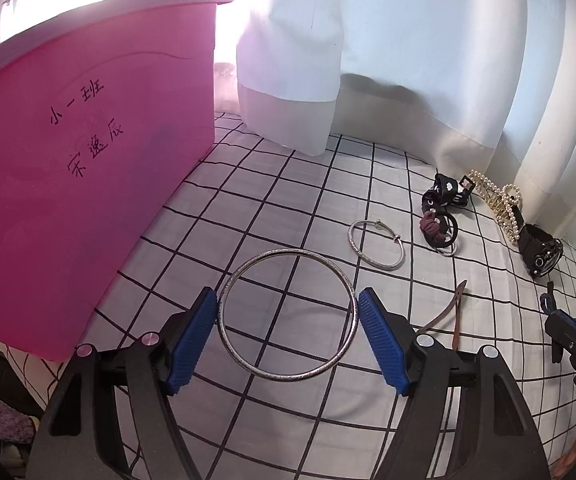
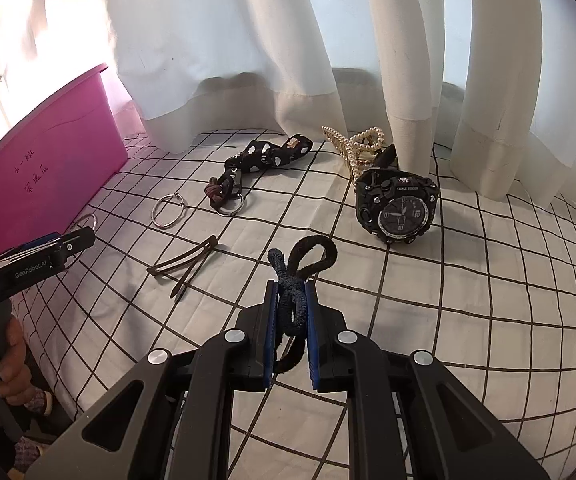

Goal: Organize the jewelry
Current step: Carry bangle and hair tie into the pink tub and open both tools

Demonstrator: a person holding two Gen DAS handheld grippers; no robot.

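The large silver bangle (image 1: 288, 315) lies flat on the checked sheet (image 1: 328, 208), between the two blue pads of the left gripper (image 1: 286, 330). We hold these jaws spread wide; each pad stands just beside the ring's outer edge, and whether either touches it we cannot tell. In the right wrist view only an arc of this bangle (image 2: 88, 222) shows, just beyond the left gripper (image 2: 64, 246).

The right gripper (image 2: 291, 320) has its jaws pressed together on a dark blue hair tie (image 2: 292, 300), pinching the knotted middle; one loop rises above the pads and a tail hangs below them.

Beyond the large ring lies a smaller silver bracelet (image 1: 376, 244), well apart from it. A brown hair clip (image 1: 450, 314) rests to the right of the left gripper's right pad. Farther back we see a black printed strap (image 1: 444, 194) with a dark red hair tie (image 1: 432, 226) and a key ring at its lower end.

Near the curtain (image 1: 368, 60) sit a pearl claw clip (image 2: 354, 148) and, just in front of it, a black wristwatch (image 2: 398, 208) with its dial tilted up.

A pink plastic bin (image 1: 68, 180) with handwritten characters stands on the sheet to the left of the large bangle.
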